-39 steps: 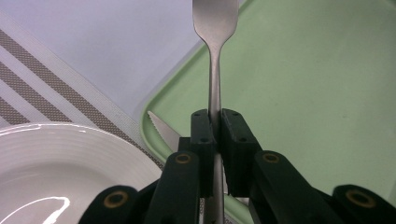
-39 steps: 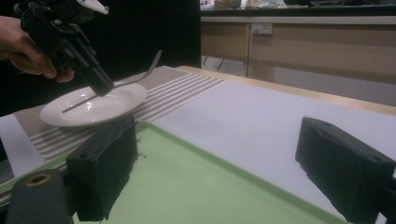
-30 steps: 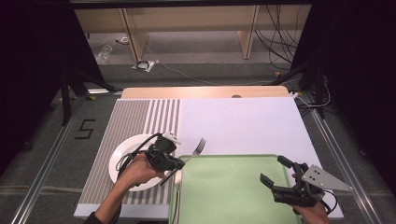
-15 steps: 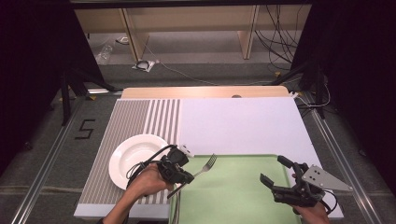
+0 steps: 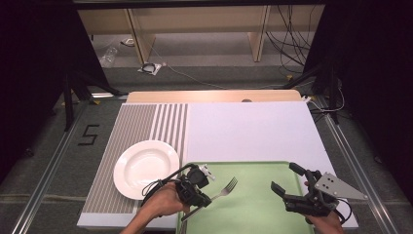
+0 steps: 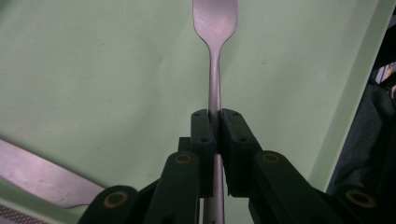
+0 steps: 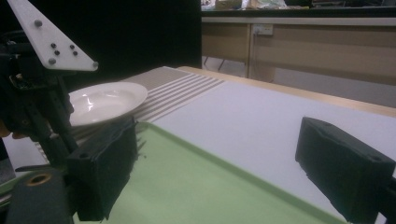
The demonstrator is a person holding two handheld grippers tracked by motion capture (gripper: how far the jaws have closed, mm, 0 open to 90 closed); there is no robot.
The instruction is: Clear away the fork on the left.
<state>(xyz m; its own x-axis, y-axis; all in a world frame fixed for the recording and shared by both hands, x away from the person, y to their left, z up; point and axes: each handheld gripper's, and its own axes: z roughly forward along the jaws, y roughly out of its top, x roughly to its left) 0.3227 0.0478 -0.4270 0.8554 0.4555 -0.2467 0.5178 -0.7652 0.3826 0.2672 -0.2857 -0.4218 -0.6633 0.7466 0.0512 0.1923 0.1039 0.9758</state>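
Note:
My left gripper point(image 5: 207, 196) is shut on the handle of a silver fork point(image 5: 228, 186), holding it low over the left part of the green tray point(image 5: 253, 214). In the left gripper view the pads point(image 6: 203, 133) clamp the fork point(image 6: 215, 70) mid-handle, with its head pointing away over the tray point(image 6: 107, 84). A white plate point(image 5: 145, 168) lies on the striped mat, left of the tray. My right gripper point(image 5: 286, 179) stands open over the tray's right side with nothing between its fingers. In the right gripper view it point(image 7: 224, 177) faces the plate point(image 7: 105, 100) and the left gripper point(image 7: 37, 107).
The tray lies on a white board point(image 5: 248, 131) beside the striped mat point(image 5: 146, 124). A flat silver metal piece point(image 6: 39, 177) lies at the tray's edge near the left gripper. Cables and bench legs lie on the floor beyond the table's far edge point(image 5: 209, 96).
My left gripper has carried the fork rightward and nearer, from the plate's right rim to over the tray, and a little lower. The right gripper has stayed put.

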